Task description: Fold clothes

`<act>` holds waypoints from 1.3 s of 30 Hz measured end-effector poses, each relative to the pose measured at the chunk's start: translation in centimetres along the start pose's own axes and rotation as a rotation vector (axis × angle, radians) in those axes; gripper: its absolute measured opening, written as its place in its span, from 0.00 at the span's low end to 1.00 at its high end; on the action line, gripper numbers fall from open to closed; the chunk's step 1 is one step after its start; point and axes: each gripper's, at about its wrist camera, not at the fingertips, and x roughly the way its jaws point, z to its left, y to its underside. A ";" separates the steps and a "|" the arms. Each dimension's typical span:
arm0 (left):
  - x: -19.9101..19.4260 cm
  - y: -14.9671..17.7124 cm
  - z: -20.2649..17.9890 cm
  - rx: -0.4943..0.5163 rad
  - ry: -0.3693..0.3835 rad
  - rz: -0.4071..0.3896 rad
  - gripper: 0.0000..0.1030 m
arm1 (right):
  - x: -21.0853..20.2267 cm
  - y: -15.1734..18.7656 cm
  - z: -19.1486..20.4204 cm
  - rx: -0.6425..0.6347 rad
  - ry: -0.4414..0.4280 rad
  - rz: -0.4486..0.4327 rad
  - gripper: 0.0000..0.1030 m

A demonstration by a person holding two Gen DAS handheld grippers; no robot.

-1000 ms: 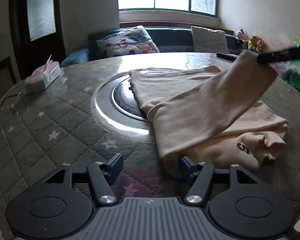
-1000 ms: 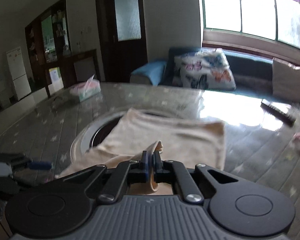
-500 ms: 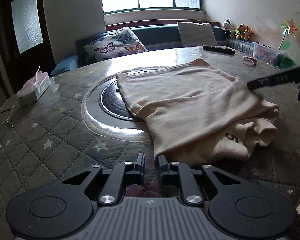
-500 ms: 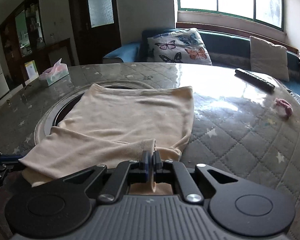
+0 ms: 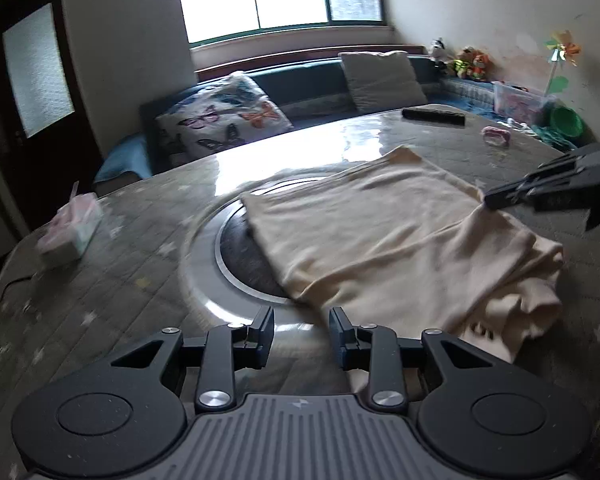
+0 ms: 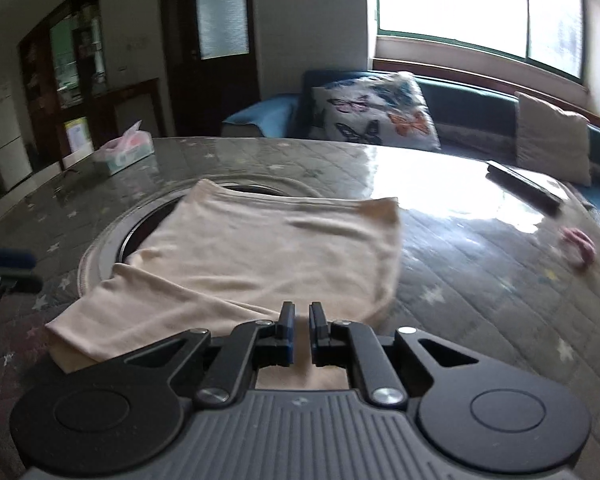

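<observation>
A cream garment lies folded on the round quilted table, partly over the central turntable ring. It also shows in the right wrist view. My left gripper is open and empty at the garment's near edge. My right gripper is slightly open with nothing between its fingers, just over the garment's near fold. In the left wrist view the right gripper hovers at the garment's right side. The left gripper's blue pads show at the left of the right wrist view.
A tissue box sits at the table's left. A black remote and a pink hair tie lie at the far right. A sofa with a butterfly cushion stands behind the table.
My right gripper has lowered the cloth onto the pile and let go of it. My left gripper closed partway, then opened again and pulled back slightly.
</observation>
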 end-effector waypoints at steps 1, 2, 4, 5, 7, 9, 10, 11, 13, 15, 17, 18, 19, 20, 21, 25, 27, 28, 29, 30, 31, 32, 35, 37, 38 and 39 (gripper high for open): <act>0.7 -0.4 -0.3 0.005 0.012 -0.002 0.31 | 0.5 -0.1 0.2 -0.003 -0.005 0.007 0.07; 1.3 -0.7 -0.6 0.006 0.021 -0.002 0.30 | 0.9 -0.1 0.4 -0.005 -0.012 0.015 0.07; 2.7 -1.3 -1.2 0.000 0.053 -0.002 0.28 | 1.6 0.0 0.6 -0.012 -0.015 0.028 0.07; 3.3 -1.5 -1.5 0.000 0.069 -0.003 0.28 | 1.9 0.1 0.7 -0.014 -0.016 0.036 0.07; 4.7 -1.8 -2.1 0.000 0.081 -0.002 0.25 | 2.4 0.2 0.6 -0.017 -0.017 0.049 0.07; 6.0 -1.8 -2.3 -0.008 0.095 0.014 0.25 | 2.9 0.5 0.4 -0.012 -0.014 0.067 0.07; 6.5 -1.7 -2.3 -0.008 0.091 0.026 0.25 | 3.0 0.7 0.3 -0.012 -0.014 0.073 0.07; 7.0 -1.5 -2.3 -0.007 0.082 0.039 0.24 | 3.1 0.9 0.1 -0.014 -0.015 0.078 0.07; 7.6 -1.1 -2.2 -0.006 0.082 0.053 0.23 | 2.9 1.1 -0.1 -0.019 -0.019 0.079 0.07; 7.4 -0.9 -2.1 -0.006 0.085 0.046 0.23 | 2.6 1.1 -0.1 -0.026 -0.011 0.083 0.07; 7.3 -0.9 -2.1 -0.010 0.085 0.043 0.24 | 2.1 1.1 0.0 -0.030 0.003 0.080 0.07; 7.2 -0.8 -2.1 -0.011 0.084 0.042 0.24 | 1.8 0.9 0.2 -0.032 0.000 0.071 0.07; 7.3 -0.8 -2.1 -0.011 0.083 0.043 0.24 | 1.7 0.8 0.4 -0.033 -0.007 0.063 0.08; 7.4 -0.8 -2.1 -0.013 0.081 0.044 0.24 | 1.6 0.6 0.8 -0.036 -0.020 0.057 0.08; 7.4 -0.8 -2.2 -0.014 0.080 0.044 0.24 | 1.7 0.6 1.1 -0.039 -0.032 0.053 0.08; 7.4 -0.8 -2.1 -0.015 0.077 0.046 0.25 | 3.0 0.4 2.9 -0.070 -0.083 0.068 0.10; 7.4 -0.8 -2.1 -0.015 0.077 0.045 0.25 | 3.4 0.7 3.1 -0.081 -0.081 0.088 0.12; 7.3 -0.7 -2.1 -0.013 0.076 0.043 0.25 | 3.3 0.8 3.0 -0.083 -0.081 0.092 0.12; 7.3 -0.7 -2.2 -0.009 0.074 0.042 0.25 | 3.0 0.9 2.7 -0.081 -0.075 0.095 0.13; 7.3 -0.7 -2.2 -0.006 0.071 0.041 0.25 | 2.6 1.1 2.3 -0.076 -0.068 0.098 0.14; 7.2 -0.8 -2.3 -0.004 0.071 0.038 0.25 | 2.3 1.2 1.9 -0.070 -0.061 0.103 0.15; 7.2 -0.8 -2.4 0.002 0.069 0.036 0.25 | 2.0 1.4 1.6 -0.067 -0.056 0.106 0.15; 7.1 -0.6 -2.7 0.028 0.059 0.035 0.25 | 0.8 2.2 0.3 -0.057 -0.045 0.117 0.15; 7.1 -0.6 -2.6 0.025 0.059 0.035 0.25 | -0.1 2.6 -0.2 -0.047 -0.054 0.112 0.15; 7.0 -0.6 -2.5 0.024 0.057 0.036 0.25 | -0.4 2.8 -0.2 -0.045 -0.055 0.109 0.15; 6.9 -0.6 -2.6 0.028 0.056 0.035 0.25 | -0.8 3.1 -0.3 -0.041 -0.053 0.104 0.15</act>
